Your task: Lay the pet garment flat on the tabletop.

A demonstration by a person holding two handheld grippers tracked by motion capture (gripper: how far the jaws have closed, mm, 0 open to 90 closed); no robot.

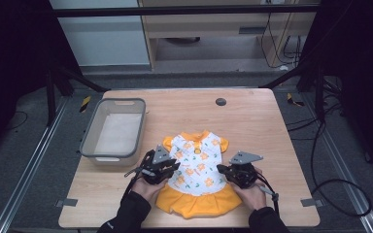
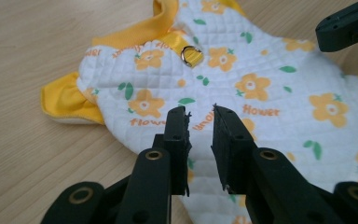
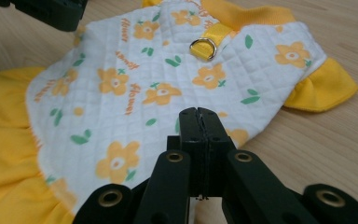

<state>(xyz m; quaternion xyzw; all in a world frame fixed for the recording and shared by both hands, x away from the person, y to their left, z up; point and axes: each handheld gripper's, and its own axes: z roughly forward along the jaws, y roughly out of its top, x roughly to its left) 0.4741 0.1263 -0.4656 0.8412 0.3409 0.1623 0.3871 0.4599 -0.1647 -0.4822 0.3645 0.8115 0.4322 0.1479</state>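
Two grippers flank a small flowered dress (image 1: pixel 197 167) lying flat on the wooden surface (image 1: pixel 252 121), likely placed to fold it or lift it into the grey bin (image 1: pixel 112 128). Left gripper (image 2: pixel 200 114): jaws slightly apart over the white quilting, gripping nothing. Right gripper (image 3: pixel 199 114): jaws pressed closed, apparently empty, at the dress's edge.

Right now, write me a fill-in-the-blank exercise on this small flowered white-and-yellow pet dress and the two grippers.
1. The white quilted dress with orange flowers lies flat on the ____ table.
2. The left gripper has its jaws ____ above the dress.
3. The right gripper has its jaws ____.
4. The grey plastic bin stands to the ____ of the dress in the high view.

Missing words: wooden; open; shut; left
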